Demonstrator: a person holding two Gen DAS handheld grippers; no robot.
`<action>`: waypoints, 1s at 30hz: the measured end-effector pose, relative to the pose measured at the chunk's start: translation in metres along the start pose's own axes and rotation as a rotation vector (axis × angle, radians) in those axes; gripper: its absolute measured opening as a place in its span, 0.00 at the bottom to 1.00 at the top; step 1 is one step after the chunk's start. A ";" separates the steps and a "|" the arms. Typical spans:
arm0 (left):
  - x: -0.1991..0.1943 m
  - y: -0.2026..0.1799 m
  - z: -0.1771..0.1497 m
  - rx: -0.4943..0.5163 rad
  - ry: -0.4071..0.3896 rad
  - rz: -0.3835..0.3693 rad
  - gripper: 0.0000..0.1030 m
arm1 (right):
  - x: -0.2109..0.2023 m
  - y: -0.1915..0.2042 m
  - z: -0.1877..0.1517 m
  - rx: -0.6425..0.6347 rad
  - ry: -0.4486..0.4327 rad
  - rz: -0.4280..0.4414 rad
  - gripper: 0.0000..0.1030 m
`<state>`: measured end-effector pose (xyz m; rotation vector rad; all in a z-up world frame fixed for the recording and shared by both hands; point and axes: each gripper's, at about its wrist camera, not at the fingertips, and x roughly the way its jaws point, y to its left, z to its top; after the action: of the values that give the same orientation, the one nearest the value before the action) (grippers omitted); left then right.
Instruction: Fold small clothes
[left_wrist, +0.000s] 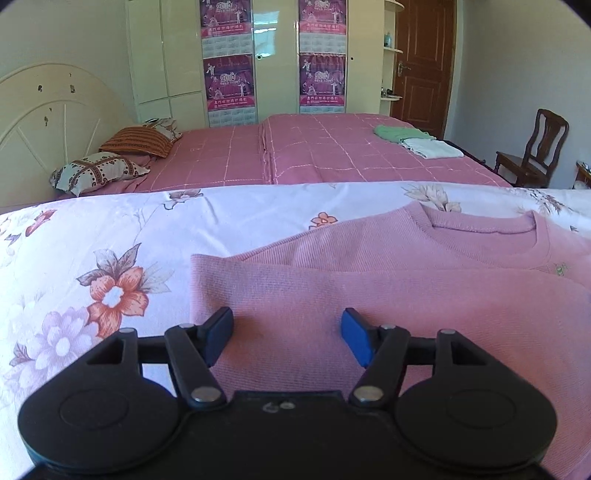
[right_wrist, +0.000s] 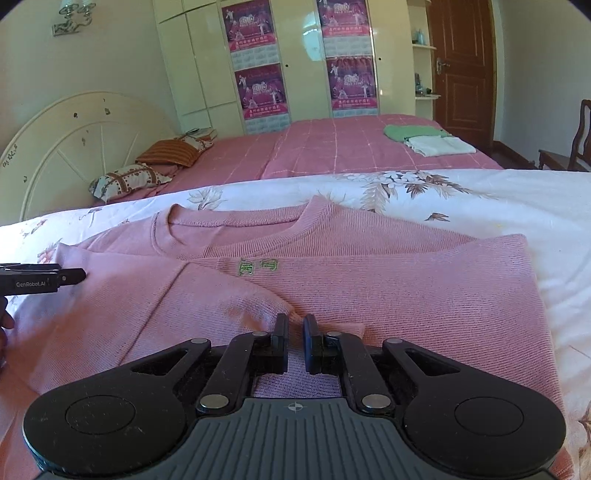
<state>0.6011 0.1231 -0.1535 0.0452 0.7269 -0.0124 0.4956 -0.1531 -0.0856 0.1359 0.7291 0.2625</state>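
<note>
The right wrist view alone shows the small green embroidered mark (right_wrist: 258, 266) on the chest of the pink sweater (right_wrist: 369, 295) in full, and the left gripper (right_wrist: 79, 276) entering from the left edge over one folded sleeve; its jaws cannot be judged there. The left wrist view alone shows the large orange flower print on the floral sheet (left_wrist: 110, 236) beside the sweater's (left_wrist: 369, 295) left folded edge, and it shows the left gripper (left_wrist: 286, 338) with jaws spread wide, the sweater fabric lying between and beneath them, nothing clamped. In the right wrist view the right gripper (right_wrist: 295, 343) has its jaws drawn nearly together with a narrow gap; sweater fabric shows in that gap, but whether it is pinched cannot be told. The sweater lies flat on the floral sheet, collar toward the far edge, both sleeves folded inward across the body. Beyond, on the pink checked bedspread (right_wrist: 332, 147), a green garment (right_wrist: 406, 132) and a white garment (right_wrist: 439, 144) lie near the far right corner.
</note>
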 end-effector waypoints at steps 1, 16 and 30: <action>-0.004 -0.001 0.001 0.002 0.006 0.007 0.62 | -0.001 0.000 0.000 -0.004 0.003 -0.001 0.07; -0.079 -0.070 -0.049 0.053 -0.032 -0.116 0.67 | -0.034 0.024 -0.029 -0.041 -0.005 -0.011 0.73; -0.094 -0.033 -0.079 -0.008 0.030 -0.006 0.78 | -0.037 0.001 -0.042 -0.068 0.056 0.027 0.75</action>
<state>0.4773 0.0934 -0.1513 0.0360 0.7574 -0.0141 0.4408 -0.1618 -0.0924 0.0748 0.7736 0.3178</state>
